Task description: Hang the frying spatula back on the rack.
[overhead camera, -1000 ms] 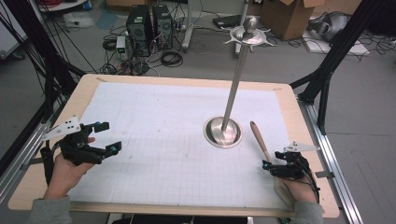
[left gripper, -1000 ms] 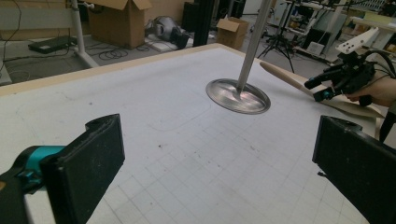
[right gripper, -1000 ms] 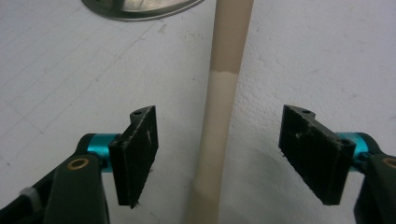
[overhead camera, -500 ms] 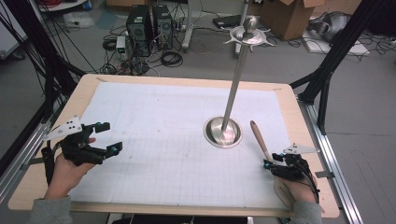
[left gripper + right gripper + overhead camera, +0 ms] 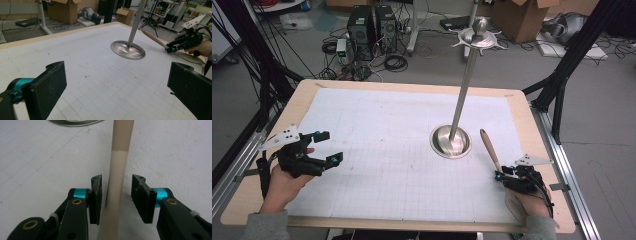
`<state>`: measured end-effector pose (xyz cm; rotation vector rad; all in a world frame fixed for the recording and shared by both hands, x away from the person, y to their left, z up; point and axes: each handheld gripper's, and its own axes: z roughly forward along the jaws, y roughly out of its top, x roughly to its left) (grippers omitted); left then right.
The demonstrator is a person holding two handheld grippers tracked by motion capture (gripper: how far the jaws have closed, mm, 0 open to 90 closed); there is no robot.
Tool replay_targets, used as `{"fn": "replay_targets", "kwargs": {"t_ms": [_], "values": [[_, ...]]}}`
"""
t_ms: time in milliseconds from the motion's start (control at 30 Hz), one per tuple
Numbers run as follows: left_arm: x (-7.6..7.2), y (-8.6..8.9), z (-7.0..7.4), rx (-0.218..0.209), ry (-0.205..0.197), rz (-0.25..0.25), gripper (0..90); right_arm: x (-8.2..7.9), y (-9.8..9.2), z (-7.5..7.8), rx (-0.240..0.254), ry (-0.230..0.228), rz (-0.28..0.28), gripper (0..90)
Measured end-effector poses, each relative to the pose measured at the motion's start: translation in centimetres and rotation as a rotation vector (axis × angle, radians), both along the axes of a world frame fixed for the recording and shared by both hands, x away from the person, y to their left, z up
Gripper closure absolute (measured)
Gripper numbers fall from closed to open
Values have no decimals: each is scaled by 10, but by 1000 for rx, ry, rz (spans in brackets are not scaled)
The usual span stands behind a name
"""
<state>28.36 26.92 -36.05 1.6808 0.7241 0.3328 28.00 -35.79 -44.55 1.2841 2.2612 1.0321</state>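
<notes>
On the pale wooden table, which is covered by a white gridded paper sheet, a long beige wooden stick with a darker rounded handle end lies flat at about four o'clock from the sheet's centre, its dark end pointing toward twelve o'clock and its pale end reaching back toward the person. The right gripper, held in the person's right hand at roughly five o'clock on the table, has that pale end between its two black jaws; the right gripper view shows the stick running up the middle of the gap, close to the left pad and with a clear gap to the right pad, so the jaws are narrowed around it but not yet pressing on it, and they have just been closing. Just beside the stick, at its ten o'clock, stands a tall shiny metal stand with a round dished base and a spiked crown at the top, its base apart from the stick. The left gripper, in the person's left hand at about eight o'clock, rests low over the sheet with its jaws spread wide and nothing between them.
</notes>
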Motion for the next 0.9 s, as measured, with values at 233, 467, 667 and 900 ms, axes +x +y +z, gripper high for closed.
{"fn": "replay_targets", "kwargs": {"t_ms": [233,467,667,900], "values": [[0,0,-1,2,1,-1,27,-1,1,0,-15,-6,-6,662],[0,0,-1,4,3,-1,27,-2,3,1,-35,-10,9,719],[0,0,-1,3,3,0,28,-3,3,1,-29,-10,11,740],[0,0,0,-2,0,2,28,-2,6,2,-21,3,38,779]]}}
